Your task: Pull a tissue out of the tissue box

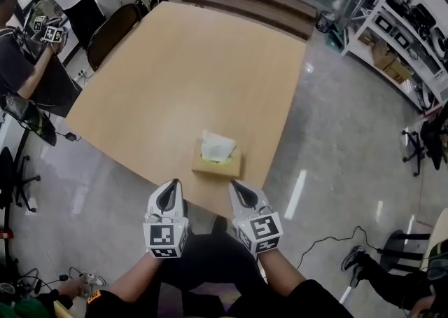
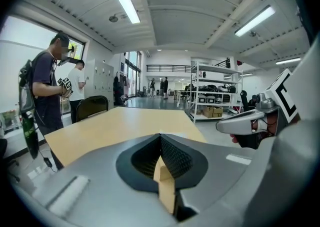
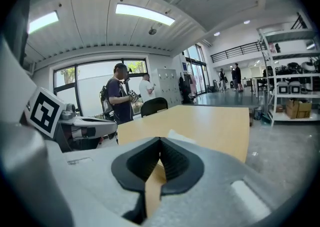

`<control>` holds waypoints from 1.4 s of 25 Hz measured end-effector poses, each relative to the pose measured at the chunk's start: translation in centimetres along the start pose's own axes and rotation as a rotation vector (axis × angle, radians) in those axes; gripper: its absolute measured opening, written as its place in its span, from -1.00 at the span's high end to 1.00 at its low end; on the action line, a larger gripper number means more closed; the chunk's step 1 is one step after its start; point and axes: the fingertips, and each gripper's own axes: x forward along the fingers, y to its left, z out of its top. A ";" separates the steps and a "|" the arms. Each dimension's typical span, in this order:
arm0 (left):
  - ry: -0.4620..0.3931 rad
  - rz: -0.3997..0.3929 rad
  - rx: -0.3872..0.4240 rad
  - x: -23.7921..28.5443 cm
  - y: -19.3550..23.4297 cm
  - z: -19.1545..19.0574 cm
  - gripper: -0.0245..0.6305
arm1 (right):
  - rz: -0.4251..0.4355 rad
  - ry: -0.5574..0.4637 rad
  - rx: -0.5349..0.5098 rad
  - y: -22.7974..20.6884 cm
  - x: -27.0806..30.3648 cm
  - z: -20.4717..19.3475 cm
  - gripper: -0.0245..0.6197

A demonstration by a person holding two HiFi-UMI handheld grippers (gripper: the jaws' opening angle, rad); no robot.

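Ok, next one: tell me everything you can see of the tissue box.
The tissue box is a small, low box, tan like cardboard, with a yellow-green patch around its top opening. A white tissue stands crumpled out of that opening. The box sits flat on the light wooden table, near its closest edge. Nothing else touches it.

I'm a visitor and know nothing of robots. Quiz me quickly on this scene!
1. True or false: the tissue box sits near the edge of the table closest to the person.
2. The jaws of the left gripper and right gripper are: A wide apart, B together, C clamped on the box.
3. What white thing sticks up from the box?
Key: 1 true; 2 B; 3 a tissue.
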 end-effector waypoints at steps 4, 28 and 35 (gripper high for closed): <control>0.004 -0.066 -0.001 2.5 0.2 -0.3 0.87 | -0.039 0.037 -0.008 -0.7 1.0 -0.2 0.94; 0.046 -0.287 0.035 10.8 3.6 0.4 0.76 | -0.218 0.409 -0.084 -6.4 11.0 -4.3 0.27; 0.061 -0.302 0.031 11.5 4.0 0.1 0.78 | -0.215 0.457 -0.066 -6.6 12.2 -5.4 0.26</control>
